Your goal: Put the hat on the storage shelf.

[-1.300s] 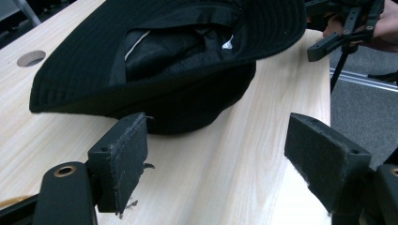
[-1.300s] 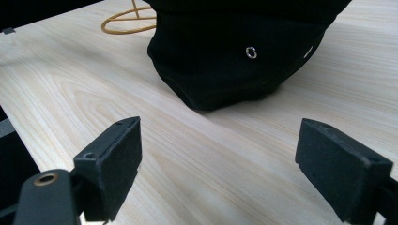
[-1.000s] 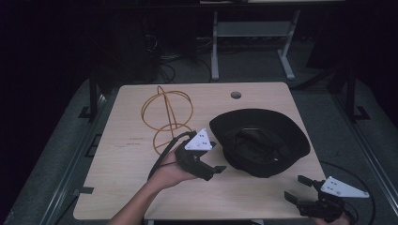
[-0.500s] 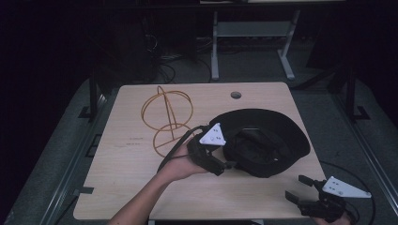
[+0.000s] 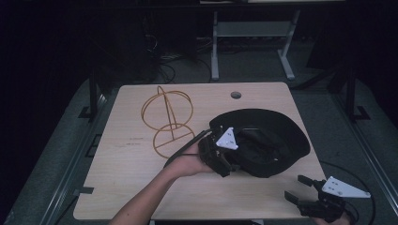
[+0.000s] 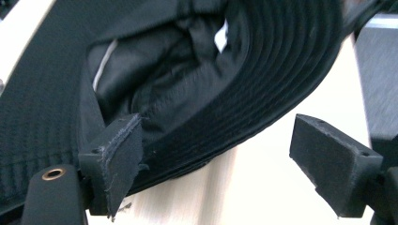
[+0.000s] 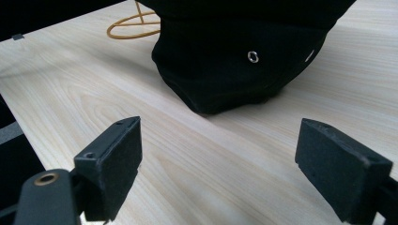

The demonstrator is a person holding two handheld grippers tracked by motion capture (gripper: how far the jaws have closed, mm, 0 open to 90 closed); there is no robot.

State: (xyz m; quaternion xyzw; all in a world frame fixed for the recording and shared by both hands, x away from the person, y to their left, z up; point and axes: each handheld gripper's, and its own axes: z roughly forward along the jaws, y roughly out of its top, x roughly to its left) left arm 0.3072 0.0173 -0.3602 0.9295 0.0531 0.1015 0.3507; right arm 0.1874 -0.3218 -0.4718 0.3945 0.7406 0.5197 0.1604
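A black bucket hat [image 5: 267,140] lies crown down on the wooden table [image 5: 141,187], right of centre, its inside facing up. My left gripper [image 5: 227,163] is at the hat's near left rim, held by a bare hand. In the left gripper view it [image 6: 220,140] is open, and the stitched brim [image 6: 211,70] reaches into the gap and touches one jaw. My right gripper [image 5: 295,187] rests open at the table's front right corner. In its own view [image 7: 218,136] the jaws stand wide apart over bare wood, short of the hat's crown [image 7: 234,61].
A gold wire hat stand [image 5: 168,122] sits left of the hat, also seen as a gold wire stand [image 7: 133,23] in the right gripper view. A round cable hole [image 5: 235,95] is near the table's far edge. A metal frame leg [image 5: 215,47] stands on the floor behind.
My left gripper has moved right, from beside the wire stand up to the hat's rim, with the brim now between its jaws. The right gripper has stayed put.
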